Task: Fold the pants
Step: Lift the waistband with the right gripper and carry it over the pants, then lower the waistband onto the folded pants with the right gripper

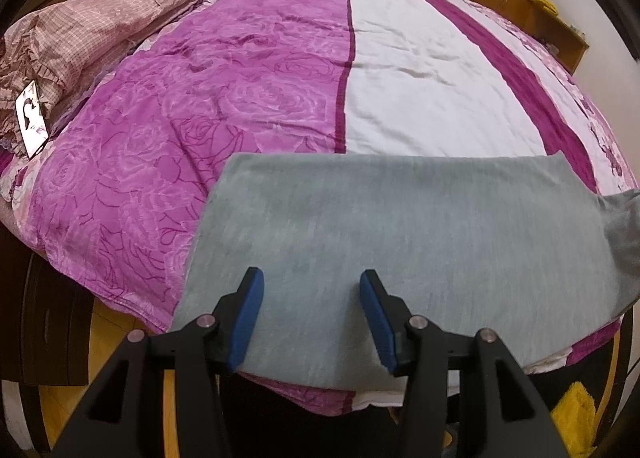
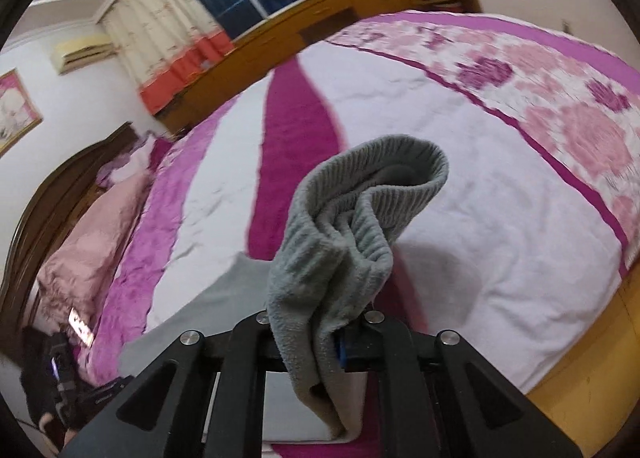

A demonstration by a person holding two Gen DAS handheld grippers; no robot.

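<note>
One pair of grey pants [image 1: 400,242] is laid flat at the near edge of the bed [image 1: 248,98]. The left tongs [image 1: 311,290] are held apart above it. The right tongs [image 2: 316,332] are clamped on its ribbed cuff [image 2: 372,194]. No writing can be read.

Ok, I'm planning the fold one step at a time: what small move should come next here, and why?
Probably carry the right hand-held gripper, shut on the ribbed cuff end of the grey fleece pants, leftward over the part lying flat on the pink floral bedspread. The left hand-held gripper hangs open above that flat part, holding nothing.
</note>
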